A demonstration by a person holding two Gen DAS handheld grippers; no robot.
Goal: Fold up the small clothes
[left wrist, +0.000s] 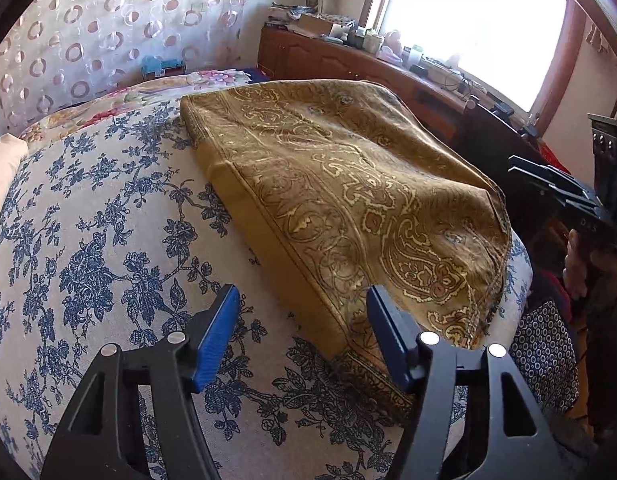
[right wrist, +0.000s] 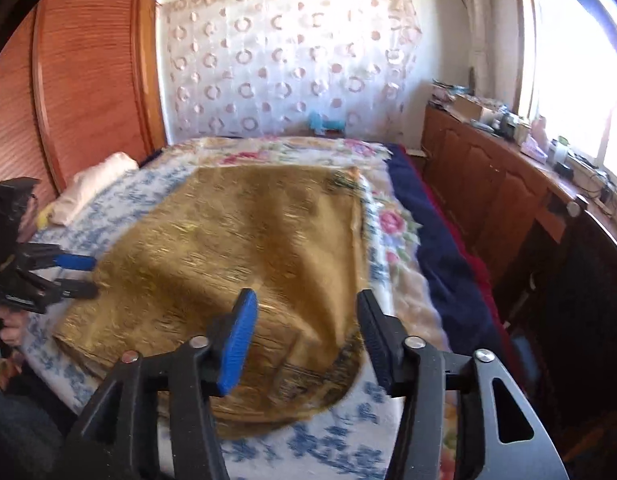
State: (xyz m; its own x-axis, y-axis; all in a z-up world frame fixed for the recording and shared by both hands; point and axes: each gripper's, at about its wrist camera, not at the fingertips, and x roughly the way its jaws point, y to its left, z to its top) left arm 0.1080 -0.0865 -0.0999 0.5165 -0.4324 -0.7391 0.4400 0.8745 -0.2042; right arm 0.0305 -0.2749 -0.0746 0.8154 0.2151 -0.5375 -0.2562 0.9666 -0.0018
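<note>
A golden-brown paisley cloth lies folded over on a bed with a blue-flowered sheet. My left gripper hangs open over the cloth's near folded edge; that edge runs between its blue pads without touching them. In the right wrist view the same cloth looks blurred, and the left gripper stands at its left edge. My right gripper is open just above the cloth's drooping near corner, gripping nothing. It also shows at the far right of the left wrist view, right gripper, held in a hand.
A cream pillow lies by the wooden headboard. A rose-patterned blanket and a navy cover line the bed's far side. A cluttered wooden sideboard stands under the bright window.
</note>
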